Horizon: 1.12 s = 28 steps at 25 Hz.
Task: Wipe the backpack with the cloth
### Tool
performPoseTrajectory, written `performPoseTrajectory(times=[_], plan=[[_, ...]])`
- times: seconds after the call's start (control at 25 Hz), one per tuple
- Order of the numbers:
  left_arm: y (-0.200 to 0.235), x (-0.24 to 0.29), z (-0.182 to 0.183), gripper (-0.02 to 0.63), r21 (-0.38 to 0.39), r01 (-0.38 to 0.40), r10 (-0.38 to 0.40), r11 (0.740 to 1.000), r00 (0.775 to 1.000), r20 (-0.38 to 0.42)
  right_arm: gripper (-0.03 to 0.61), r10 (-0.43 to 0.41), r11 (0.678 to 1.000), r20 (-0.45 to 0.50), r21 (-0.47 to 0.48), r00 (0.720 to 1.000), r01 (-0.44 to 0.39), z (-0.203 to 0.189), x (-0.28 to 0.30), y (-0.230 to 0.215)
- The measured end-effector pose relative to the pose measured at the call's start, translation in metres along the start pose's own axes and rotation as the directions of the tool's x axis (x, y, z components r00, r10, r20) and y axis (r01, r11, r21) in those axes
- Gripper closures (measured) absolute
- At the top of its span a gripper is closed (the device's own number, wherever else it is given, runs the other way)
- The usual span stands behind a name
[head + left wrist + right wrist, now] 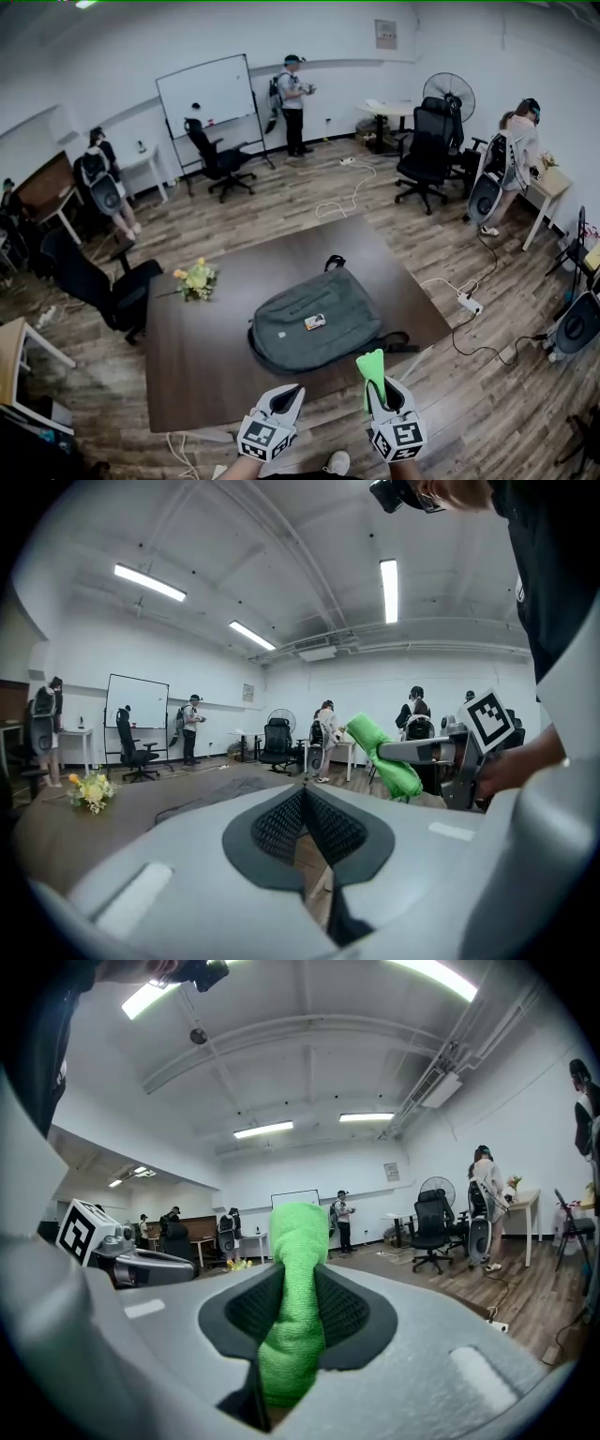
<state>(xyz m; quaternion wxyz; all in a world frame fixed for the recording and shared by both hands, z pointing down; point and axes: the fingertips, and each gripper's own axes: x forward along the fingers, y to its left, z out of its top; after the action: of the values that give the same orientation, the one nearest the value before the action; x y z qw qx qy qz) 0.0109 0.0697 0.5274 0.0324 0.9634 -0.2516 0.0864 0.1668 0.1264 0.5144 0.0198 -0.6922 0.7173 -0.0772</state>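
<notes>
**Cloth gripped in the right claw, backpack flat on the surface**

At the left edge of the dark brown surface (202,361) we see a small bunch of yellow flowers (195,278), well apart from everything else. The grey backpack (314,323) lies flat a little right of the middle, closer to the near edge than to the far one. It has a small tag (315,322) on its upper face and a dark strap (392,342) trailing toward the near right corner.

The left claw (284,398) sits at the near edge, just short of the backpack and not touching it. In the left gripper view its jaws meet at the tips with nothing between them, so we read the claw as closed and empty.

To its right, the right claw (380,392) is also at the near edge, beside the backpack's near right side. Its jaws are clamped on the green cloth (292,1307). The cloth is rolled into a thick band that stands up past the tips, and it does not touch the backpack.
</notes>
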Motion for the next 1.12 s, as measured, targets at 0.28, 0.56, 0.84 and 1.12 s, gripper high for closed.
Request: performPoseTrajectory(times=[0.28, 0.56, 0.84, 1.12], plan=[[0.003, 0.019, 0.001, 0.594, -0.001, -0.053, 0.053, 0.999, 0.998, -0.018, 0.479, 0.059, 0.998, -0.004, 0.014, 0.998, -0.059, 0.003, 0.021, -0.021], [0.021, 0.023, 0.001, 0.594, -0.014, -0.104, 0.103, 0.995, 0.994, -0.032, 0.479, 0.118, 0.993, -0.018, 0.025, 0.993, -0.117, 0.001, 0.048, -0.017], [0.063, 0.024, 0.000, 0.594, -0.041, -0.145, 0.144, 0.989, 0.989, -0.023, 0.480, 0.172, 0.985, -0.048, 0.012, 0.984, -0.172, 0.001, 0.092, 0.004], [0.114, 0.032, 0.002, 0.594, -0.071, -0.169, 0.169, 0.983, 0.986, 0.002, 0.479, 0.196, 0.980, -0.062, -0.029, 0.979, -0.198, 0.011, 0.144, 0.020]])
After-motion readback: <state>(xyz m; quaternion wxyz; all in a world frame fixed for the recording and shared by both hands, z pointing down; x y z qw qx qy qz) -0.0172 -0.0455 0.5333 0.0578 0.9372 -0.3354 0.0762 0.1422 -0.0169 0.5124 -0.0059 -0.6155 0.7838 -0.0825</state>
